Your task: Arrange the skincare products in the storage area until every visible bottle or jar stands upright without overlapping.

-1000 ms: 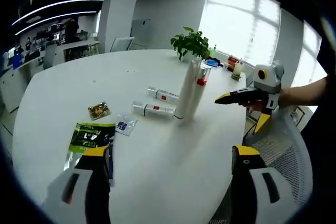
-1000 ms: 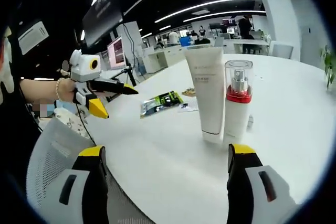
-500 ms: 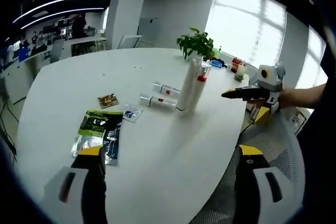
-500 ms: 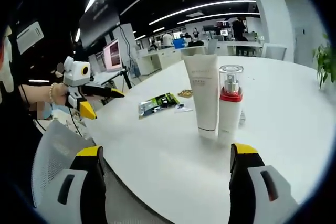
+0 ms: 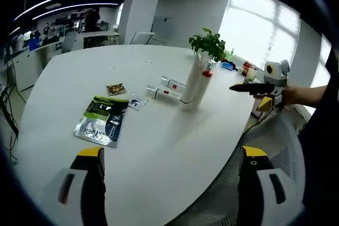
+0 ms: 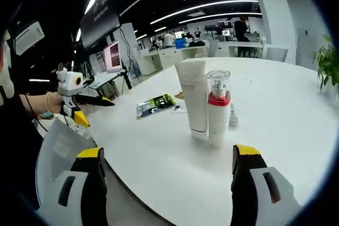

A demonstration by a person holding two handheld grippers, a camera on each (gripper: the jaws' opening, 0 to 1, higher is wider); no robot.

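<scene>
Table (image 5: 159, 152), white, round-edged: the carrier for everything listed. Tube (image 6: 193, 99), white, stood upright on its cap just in from the near edge; pump bottle (image 6: 217, 108), red collar and clear cap, stood upright just beside it, the two so close I could not tell whether they touched. I judged that pair done, parked together near the edge to keep them within easy reach. Two small bottles (image 5: 168, 88), white with red marks, lay on their sides just behind the upright pair toward the table's middle, side by side and apart from one another; I judged these the remaining work, since each needs standing up. Green packet (image 5: 101, 120), flat, toward the left edge; a small clear packet (image 5: 138, 102) and a gold packet (image 5: 115, 88) beyond it, all lying flat and well apart from the bottles. Plant (image 5: 209, 44) at the far edge. Left gripper (image 5: 168, 183): jaws spread, nothing between them, held off the near edge. Right gripper (image 6: 168, 183): jaws spread in its own view, empty, held off the edge short of the upright pair. I read both as drawn clear so the standing items were not knocked.
</scene>
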